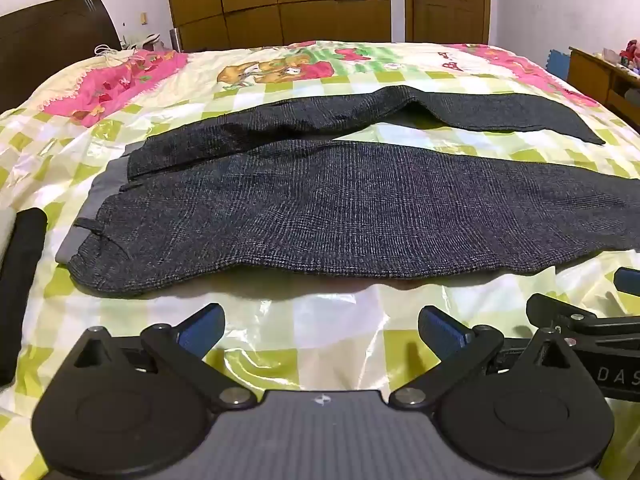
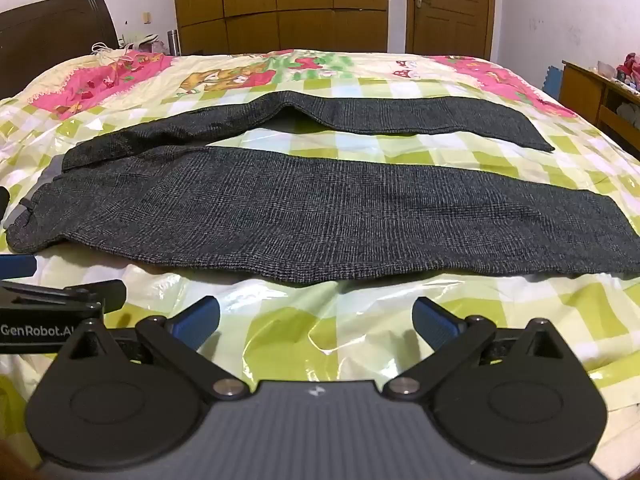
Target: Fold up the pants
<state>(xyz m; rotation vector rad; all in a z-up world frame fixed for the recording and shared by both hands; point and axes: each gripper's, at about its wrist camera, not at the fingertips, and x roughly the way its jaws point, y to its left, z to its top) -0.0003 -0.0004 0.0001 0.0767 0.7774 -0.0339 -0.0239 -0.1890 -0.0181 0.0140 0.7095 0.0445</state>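
Dark grey checked pants [image 1: 340, 216] lie spread flat on the bed, waistband with grey lining to the left, both legs running to the right and apart in a V. They also show in the right wrist view [image 2: 340, 216]. My left gripper [image 1: 320, 330] is open and empty, hovering over the bedspread just short of the near leg's edge. My right gripper [image 2: 316, 320] is open and empty, also just short of the near leg, to the right of the left one. The right gripper's side shows in the left wrist view [image 1: 580, 320].
The bed has a shiny green-and-white checked spread [image 1: 320, 344] with pink cartoon prints. A folded black garment [image 1: 20, 280] lies at the left edge. A dark headboard [image 1: 52, 36] is far left, a wooden wardrobe [image 1: 280, 0] behind, a wooden cabinet [image 1: 600, 76] at right.
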